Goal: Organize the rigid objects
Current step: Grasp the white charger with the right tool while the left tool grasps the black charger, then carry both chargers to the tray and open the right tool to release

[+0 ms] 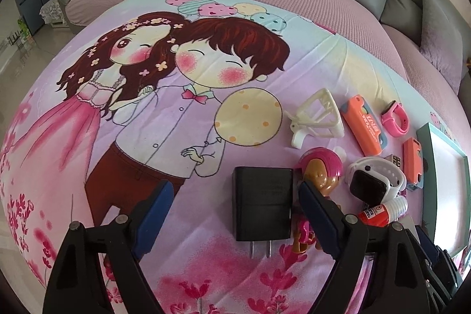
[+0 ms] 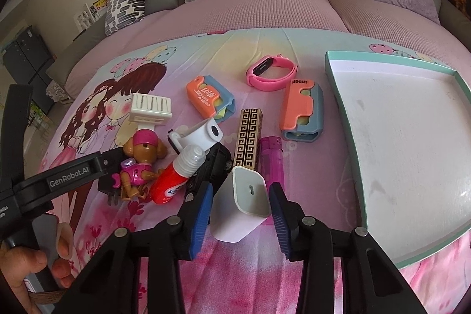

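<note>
Here, the right gripper [image 2: 240, 203] is closing its blue fingers [image 2: 201, 214] on a white charger block [image 2: 242, 203], both pads pressing its sides; the block is sitting tilted, port face up, just above the pink printed cloth [image 2: 309, 205].

The left gripper [image 1: 235, 208] is standing with its fingers [image 1: 316, 214] wide apart around a black plug adapter [image 1: 263, 203], which is lying flat on the cloth with prongs toward the camera. The right-hand pad is sitting just at the adapter's edge; the left pad is well clear of it. Whether that pad is touching, I cannot tell.

Clutter beside the adapter: a toy dog in a pink helmet [image 2: 144, 152], a red glue bottle [image 2: 173, 180], a white smartwatch [image 1: 374, 180]. Farther back are lying a cream plastic clip [image 1: 316, 116], two orange-and-blue cases [image 2: 210, 99] [image 2: 300, 111], a pink fitness band [image 2: 270, 72], a gold-patterned box [image 2: 248, 139] and a magenta lighter [image 2: 272, 158].

A shallow tray with a teal rim [image 2: 347, 119] is resting on the cloth to the right, holding nothing visible.

A person's hand [image 2: 26, 270] is gripping the left gripper's handle.
</note>
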Available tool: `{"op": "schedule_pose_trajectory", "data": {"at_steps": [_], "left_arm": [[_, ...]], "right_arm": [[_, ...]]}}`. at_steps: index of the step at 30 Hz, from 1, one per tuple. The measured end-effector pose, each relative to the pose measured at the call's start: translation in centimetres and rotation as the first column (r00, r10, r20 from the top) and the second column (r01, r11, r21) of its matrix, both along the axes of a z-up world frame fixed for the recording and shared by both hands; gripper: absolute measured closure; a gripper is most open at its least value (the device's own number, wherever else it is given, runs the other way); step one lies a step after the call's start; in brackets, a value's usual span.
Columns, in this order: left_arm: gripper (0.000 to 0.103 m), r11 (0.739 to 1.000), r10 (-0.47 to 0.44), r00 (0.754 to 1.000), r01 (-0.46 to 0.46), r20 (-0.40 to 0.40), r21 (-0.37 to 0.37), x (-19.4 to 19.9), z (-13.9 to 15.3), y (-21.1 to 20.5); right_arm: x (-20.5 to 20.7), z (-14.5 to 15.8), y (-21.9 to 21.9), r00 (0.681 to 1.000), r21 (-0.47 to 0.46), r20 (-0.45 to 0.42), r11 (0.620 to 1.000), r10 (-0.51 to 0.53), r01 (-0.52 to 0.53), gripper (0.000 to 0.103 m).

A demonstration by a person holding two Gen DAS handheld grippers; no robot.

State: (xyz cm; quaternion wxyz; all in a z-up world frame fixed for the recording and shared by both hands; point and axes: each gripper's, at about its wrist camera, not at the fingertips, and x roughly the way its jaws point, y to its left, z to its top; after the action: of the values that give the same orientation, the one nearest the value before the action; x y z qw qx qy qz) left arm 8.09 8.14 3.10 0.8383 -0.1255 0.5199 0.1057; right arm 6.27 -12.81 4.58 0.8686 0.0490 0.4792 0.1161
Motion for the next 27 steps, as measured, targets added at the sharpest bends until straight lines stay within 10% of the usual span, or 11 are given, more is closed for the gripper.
{"op": "schedule_pose_trajectory", "data": {"at_steps": [19,27], "left_arm": [[0.018,1.000,-0.009,0.999,0.011,-0.042,0.024,0.5,-1.4,-0.3],[0.058,0.998,-0.052,0.998,0.053,-0.029,0.019,0.6,-1.1,-1.0]], "right_arm": [[0.2,-0.8,-0.1,1.000,-0.001,-0.017,1.000,-0.001,0.001,0.062],[0.2,-0.5,0.0,1.000,0.013,-0.005,1.000,-0.003,0.003,0.065]]}}
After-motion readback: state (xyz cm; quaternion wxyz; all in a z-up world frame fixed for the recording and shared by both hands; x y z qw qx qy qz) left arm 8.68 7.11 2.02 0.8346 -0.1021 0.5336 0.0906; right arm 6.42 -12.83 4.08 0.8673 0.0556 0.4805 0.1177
